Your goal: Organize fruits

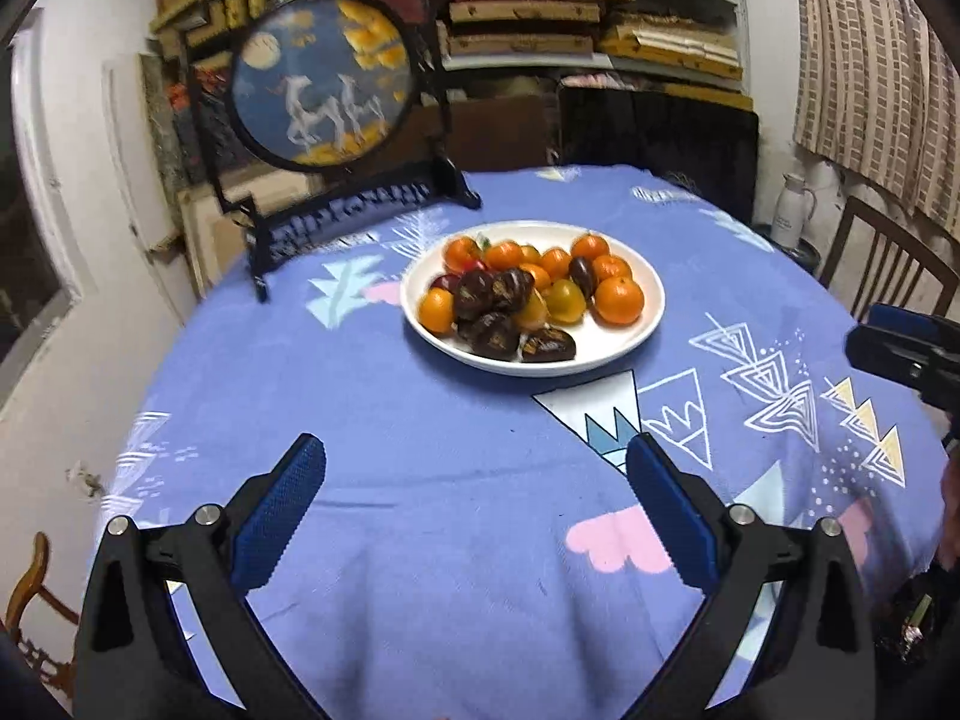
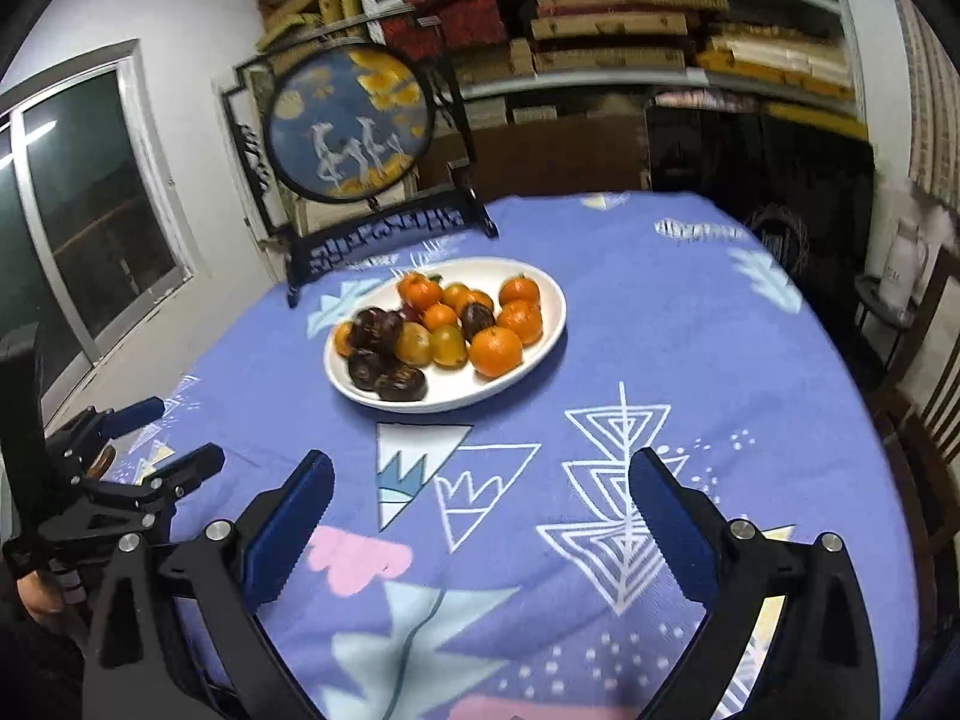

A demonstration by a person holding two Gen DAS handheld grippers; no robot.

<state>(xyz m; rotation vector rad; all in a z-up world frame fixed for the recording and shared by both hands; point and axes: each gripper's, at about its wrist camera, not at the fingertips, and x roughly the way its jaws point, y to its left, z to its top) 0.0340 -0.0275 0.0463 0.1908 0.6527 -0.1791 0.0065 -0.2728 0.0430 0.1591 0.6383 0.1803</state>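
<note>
A white plate (image 1: 630,330) stands in the middle of the table and holds several orange mandarins (image 1: 619,299), yellowish fruits (image 1: 566,300) and dark brown fruits (image 1: 547,345). The same plate (image 2: 540,360) shows in the right wrist view with mandarins (image 2: 495,350) and dark fruits (image 2: 401,383). My left gripper (image 1: 477,510) is open and empty above the cloth, well short of the plate. My right gripper (image 2: 480,516) is open and empty, also short of the plate. Each gripper shows at the edge of the other's view, the right one (image 1: 900,354) and the left one (image 2: 156,438).
The table has a blue patterned cloth (image 1: 420,420). A round deer picture on a black stand (image 1: 324,84) stands at the table's far left. Shelves with boxes (image 1: 570,18) fill the back wall. A wooden chair (image 1: 888,264) and a white flask (image 1: 792,210) are at the right.
</note>
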